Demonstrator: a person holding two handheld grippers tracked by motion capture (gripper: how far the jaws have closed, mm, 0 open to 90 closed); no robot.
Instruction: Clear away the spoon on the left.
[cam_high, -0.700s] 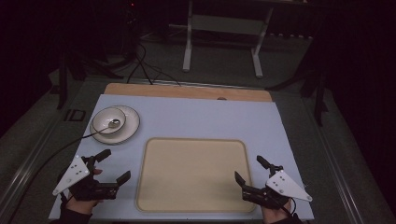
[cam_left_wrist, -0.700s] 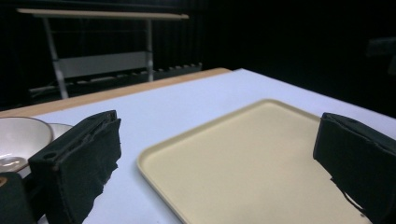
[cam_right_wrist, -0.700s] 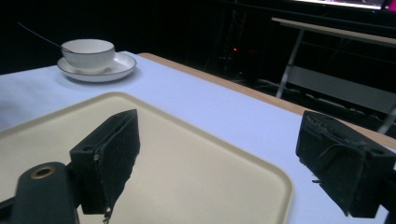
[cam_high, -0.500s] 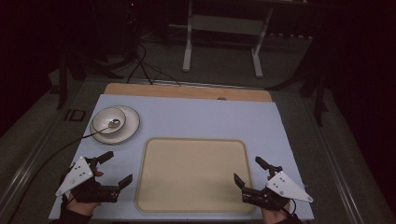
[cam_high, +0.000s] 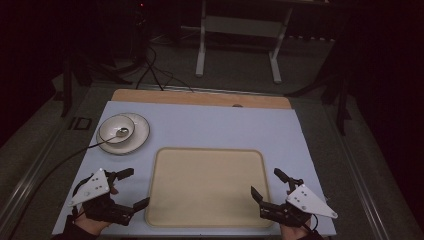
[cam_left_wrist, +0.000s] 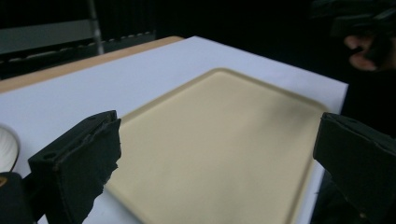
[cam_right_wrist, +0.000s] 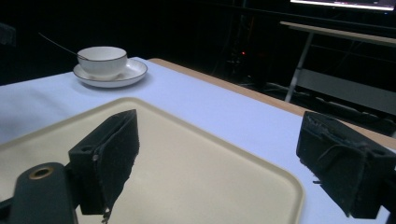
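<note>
A beige tray (cam_high: 207, 185) (cam_left_wrist: 210, 177) (cam_right_wrist: 187, 177) lies bare at the front middle of the pale mat (cam_high: 215, 127). At the back left, a white bowl (cam_high: 116, 129) (cam_right_wrist: 102, 58) stands on a white saucer (cam_high: 141, 136) (cam_right_wrist: 133, 71) with a spoon (cam_high: 122, 132) in it. My left gripper (cam_high: 139, 186) (cam_left_wrist: 218, 123) is open just left of the tray, jaws wide and pointing across it, nothing between them. My right gripper (cam_high: 265, 181) (cam_right_wrist: 218, 122) is open at the tray's right front corner, also holding nothing.
A wooden strip (cam_high: 200, 97) runs along the table's far edge. A dark cable (cam_high: 50, 167) trails off the left side toward the floor. Behind the table stand the metal legs of a frame (cam_high: 202, 45). In the left gripper view, the person's other hand (cam_left_wrist: 364, 49) shows at top right.
My left gripper has shifted slightly to the right and toward the near edge, still open. The right gripper has hardly moved.
</note>
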